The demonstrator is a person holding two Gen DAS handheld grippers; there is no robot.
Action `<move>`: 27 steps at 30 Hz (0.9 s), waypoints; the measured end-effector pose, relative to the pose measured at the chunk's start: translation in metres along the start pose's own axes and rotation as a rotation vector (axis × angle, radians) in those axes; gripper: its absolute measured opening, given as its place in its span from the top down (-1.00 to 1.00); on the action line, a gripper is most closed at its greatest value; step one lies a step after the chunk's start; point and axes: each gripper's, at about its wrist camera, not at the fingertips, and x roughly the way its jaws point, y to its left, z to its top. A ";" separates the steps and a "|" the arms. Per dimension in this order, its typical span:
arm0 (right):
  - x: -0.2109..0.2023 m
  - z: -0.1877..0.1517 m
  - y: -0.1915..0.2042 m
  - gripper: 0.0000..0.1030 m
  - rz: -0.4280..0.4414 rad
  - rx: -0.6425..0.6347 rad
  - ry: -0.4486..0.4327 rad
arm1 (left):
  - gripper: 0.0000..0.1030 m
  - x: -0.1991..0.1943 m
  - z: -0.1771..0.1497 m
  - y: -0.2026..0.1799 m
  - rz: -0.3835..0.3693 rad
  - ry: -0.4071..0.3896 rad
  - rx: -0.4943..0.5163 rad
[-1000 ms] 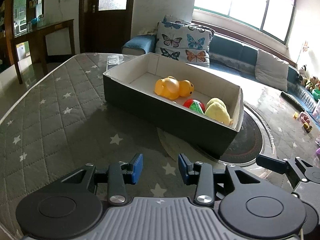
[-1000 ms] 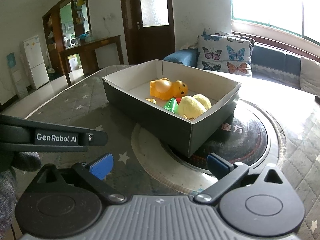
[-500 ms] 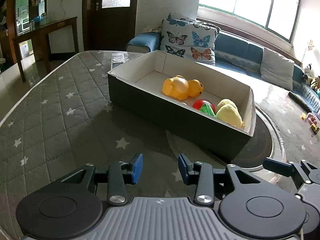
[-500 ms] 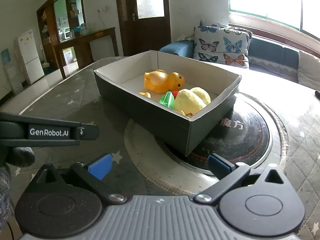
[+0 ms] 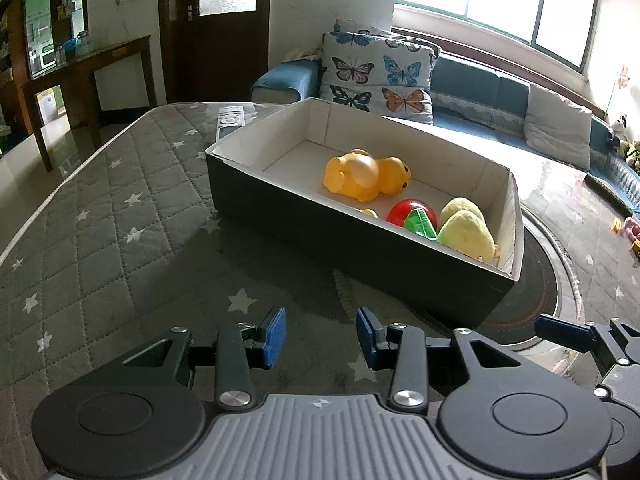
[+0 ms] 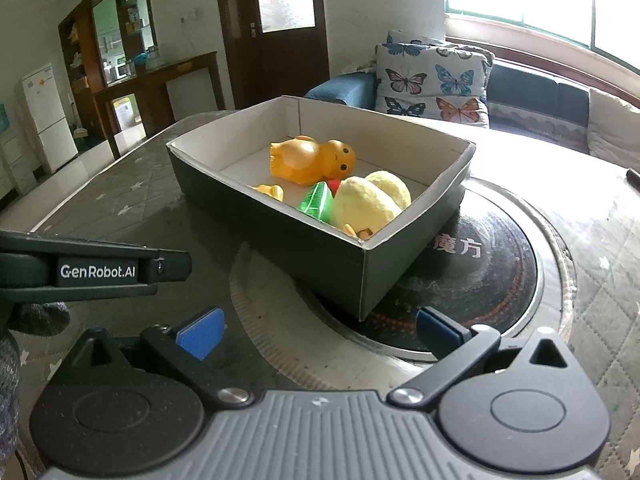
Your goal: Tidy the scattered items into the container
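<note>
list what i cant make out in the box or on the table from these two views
- Red ball: mostly behind the green toy in the right view.
- Small orange piece: partly cut by the box wall in both views; unidentifiable.
- Box floor along the near wall: hidden.
- Flat item behind box: too blurred, left view.

Free room: grey star-quilted table cover (image 5: 104, 224), bare across the left and lower centre of the left wrist frame.
Obstacle, centre frame: dark box (image 5: 360, 240) with raised walls, open from above.
Box interior: left half bare floor; orange duck toy (image 5: 366, 176) mid-box; red ball (image 5: 408, 212), green piece (image 5: 420, 224) and yellow plush (image 5: 468, 228) crowd the right end.
Behind box, upper left: flat remote (image 5: 230, 120) near the box's far corner.
</note>
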 end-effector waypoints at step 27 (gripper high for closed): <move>0.030 0.015 -0.014 -1.00 -0.020 0.067 0.048 | 0.20 0.032 0.024 -0.012 0.022 0.020 0.055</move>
